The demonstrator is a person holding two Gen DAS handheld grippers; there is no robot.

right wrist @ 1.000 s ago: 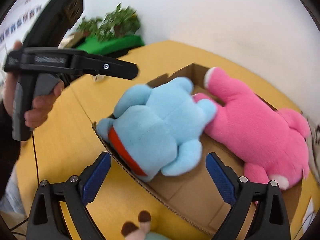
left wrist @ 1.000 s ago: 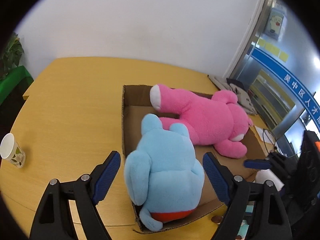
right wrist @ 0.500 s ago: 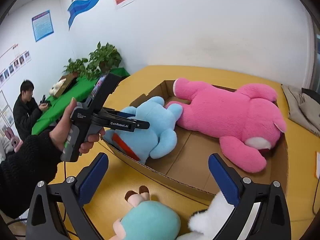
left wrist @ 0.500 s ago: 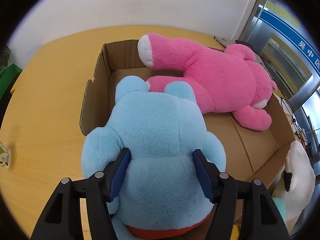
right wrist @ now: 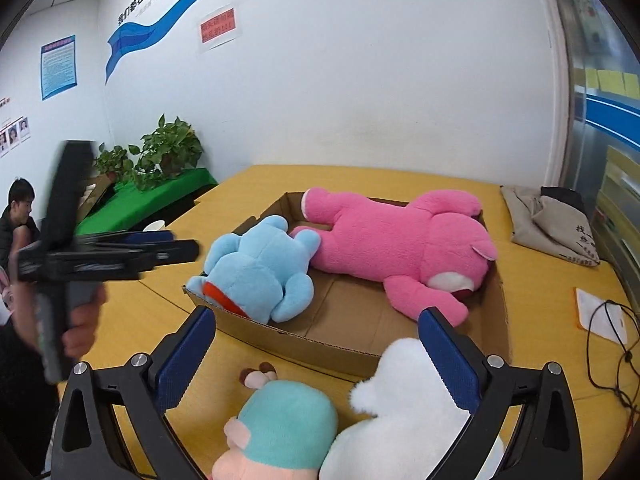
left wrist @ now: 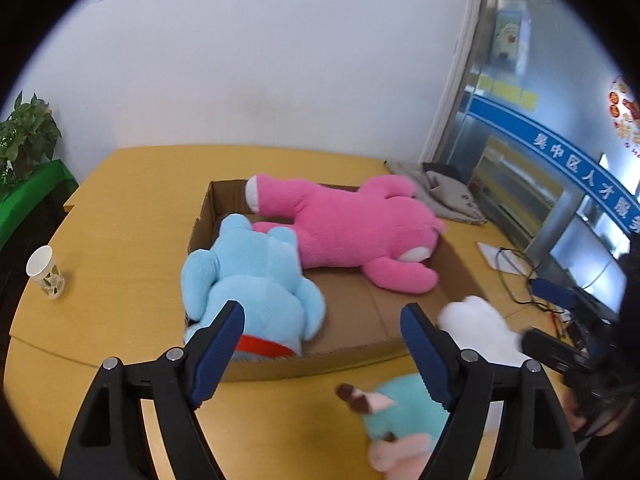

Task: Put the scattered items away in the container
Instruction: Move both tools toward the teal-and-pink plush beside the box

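A cardboard box lies on the yellow table. In it are a blue plush at the near left corner and a big pink plush along the back. My left gripper hovers in front of the box. Its jaws are opening and nothing is between them. A white plush and a teal plush lie on the table before the box. My right gripper stands open just above them, pressing neither.
A paper cup stands at the table's left. A grey cloth bag lies at the back right, with paper and cables near the right edge. Potted plants and a seated person are beyond the table's left.
My left gripper closed around the blue plush in the box, then let go and drew back. My right gripper pulled back and up, bringing the white and teal plush under it.
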